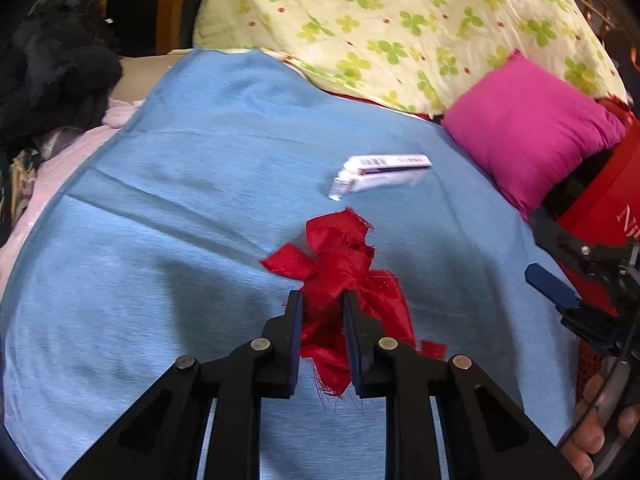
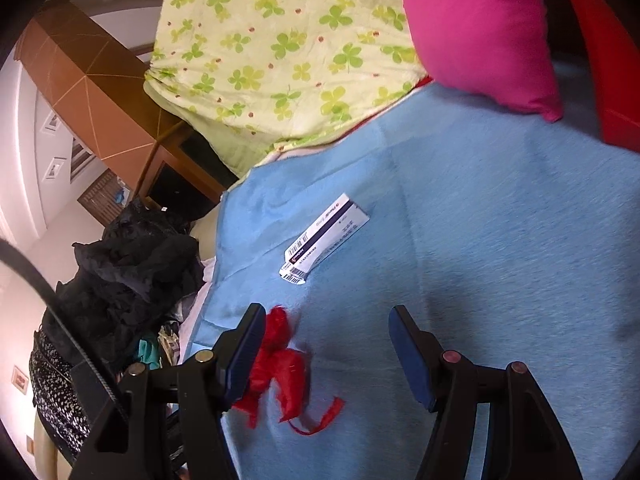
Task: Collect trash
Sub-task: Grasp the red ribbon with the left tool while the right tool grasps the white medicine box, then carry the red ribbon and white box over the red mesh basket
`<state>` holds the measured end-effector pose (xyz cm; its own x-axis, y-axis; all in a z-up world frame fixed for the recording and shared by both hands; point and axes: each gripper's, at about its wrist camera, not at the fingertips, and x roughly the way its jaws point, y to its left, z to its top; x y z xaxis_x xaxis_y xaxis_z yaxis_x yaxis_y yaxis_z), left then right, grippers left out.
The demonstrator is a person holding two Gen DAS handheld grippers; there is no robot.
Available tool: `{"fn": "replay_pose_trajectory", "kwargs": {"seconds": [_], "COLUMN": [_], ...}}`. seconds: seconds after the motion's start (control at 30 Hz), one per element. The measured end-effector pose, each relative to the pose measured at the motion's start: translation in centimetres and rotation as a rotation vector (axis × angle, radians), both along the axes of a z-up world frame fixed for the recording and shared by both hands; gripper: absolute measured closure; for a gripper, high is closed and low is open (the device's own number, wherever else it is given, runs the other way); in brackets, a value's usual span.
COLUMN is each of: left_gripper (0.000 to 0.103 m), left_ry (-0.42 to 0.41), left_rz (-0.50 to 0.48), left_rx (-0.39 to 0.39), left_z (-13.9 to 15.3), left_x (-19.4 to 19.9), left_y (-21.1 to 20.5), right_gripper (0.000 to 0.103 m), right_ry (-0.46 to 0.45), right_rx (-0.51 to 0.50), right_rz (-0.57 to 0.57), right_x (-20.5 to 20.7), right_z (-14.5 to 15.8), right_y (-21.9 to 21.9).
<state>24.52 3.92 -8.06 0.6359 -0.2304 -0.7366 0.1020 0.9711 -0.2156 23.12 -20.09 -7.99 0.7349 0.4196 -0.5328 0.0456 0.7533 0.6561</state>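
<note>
A crumpled scrap of red cloth (image 1: 340, 272) lies on the blue blanket (image 1: 180, 220). My left gripper (image 1: 323, 298) is shut on the red cloth, which bulges out past both fingers. The cloth also shows in the right wrist view (image 2: 280, 364), beside the left finger of my right gripper (image 2: 326, 312). My right gripper is open and empty above the blanket. A white and dark blue carton (image 1: 380, 172) lies further back on the blanket; it also shows in the right wrist view (image 2: 326, 238).
A pink cushion (image 1: 532, 128) and a red container (image 1: 608, 216) sit at the right. A yellow-green flowered quilt (image 1: 400, 20) is piled behind. Black clothes (image 1: 52, 68) are heaped off the blanket's left edge. A wooden cabinet (image 2: 88, 80) stands behind.
</note>
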Motion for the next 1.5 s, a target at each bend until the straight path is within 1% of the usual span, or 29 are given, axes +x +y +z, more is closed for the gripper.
{"fn": "replay_pose_trajectory", "kwargs": {"seconds": [0.1, 0.27, 0.4, 0.57, 0.67, 0.77, 0.83, 0.93, 1.0, 1.03, 1.07, 1.17, 1.2, 1.27, 1.37, 1.43, 1.5], "left_gripper": [0.082, 0.082, 0.082, 0.082, 0.082, 0.082, 0.082, 0.082, 0.082, 0.082, 0.082, 0.082, 0.082, 0.082, 0.082, 0.082, 0.082], "left_ry": [-0.006, -0.040, -0.052, -0.053, -0.068, -0.074, -0.075, -0.080, -0.084, -0.084, -0.085, -0.092, -0.094, -0.101, -0.116, -0.131, -0.142], "left_rz": [0.039, 0.079, 0.115, 0.148, 0.163, 0.168, 0.167, 0.167, 0.169, 0.169, 0.169, 0.169, 0.168, 0.164, 0.149, 0.137, 0.125], "left_rx": [-0.014, -0.001, 0.025, 0.019, 0.029, 0.020, 0.013, 0.011, 0.009, 0.006, 0.006, 0.008, 0.008, 0.011, 0.017, 0.022, 0.020], "left_z": [0.4, 1.3, 1.6, 1.7, 2.1, 2.3, 2.4, 2.5, 2.7, 2.7, 2.7, 2.9, 2.9, 3.1, 3.3, 3.5, 3.6], "left_x": [0.2, 0.2, 0.3, 0.5, 0.5, 0.7, 0.7, 0.8, 0.8, 0.9, 0.8, 0.7, 0.7, 0.5, 0.2, -0.1, -0.3], "left_y": [1.6, 3.1, 4.2, 5.6, 5.9, 6.0, 6.0, 5.9, 6.0, 5.9, 5.9, 6.0, 6.0, 6.0, 5.8, 5.5, 5.3], "right_gripper": [0.035, 0.035, 0.035, 0.035, 0.035, 0.035, 0.035, 0.036, 0.039, 0.042, 0.052, 0.058, 0.062, 0.066, 0.067, 0.074, 0.076], "right_ry": [0.014, 0.059, 0.115, 0.202, 0.270, 0.325, 0.364, 0.399, 0.429, 0.441, 0.455, 0.454, 0.446, 0.418, 0.371, 0.339, 0.312], "right_rx": [0.005, 0.017, 0.019, 0.026, -0.011, -0.037, -0.074, -0.079, -0.102, -0.114, -0.130, -0.144, -0.156, -0.155, -0.179, -0.189, -0.172], "right_rz": [0.011, 0.023, 0.013, -0.038, -0.085, -0.112, -0.125, -0.133, -0.145, -0.152, -0.156, -0.164, -0.163, -0.156, -0.128, -0.107, -0.087], "right_x": [1.9, 5.8, 9.5, 13.4, 15.5, 17.1, 18.0, 18.9, 19.3, 19.4, 19.5, 19.2, 19.0, 18.5, 17.2, 16.0, 14.8], "right_z": [0.0, 0.2, 0.2, -0.3, -0.7, -1.4, -1.8, -2.5, -3.0, -3.2, -3.4, -3.6, -3.5, -3.2, -2.3, -1.7, -1.3], "right_y": [1.0, 2.7, 4.2, 5.5, 6.1, 6.6, 7.1, 7.7, 8.3, 8.5, 8.8, 9.1, 9.2, 9.2, 9.0, 8.8, 8.3]}}
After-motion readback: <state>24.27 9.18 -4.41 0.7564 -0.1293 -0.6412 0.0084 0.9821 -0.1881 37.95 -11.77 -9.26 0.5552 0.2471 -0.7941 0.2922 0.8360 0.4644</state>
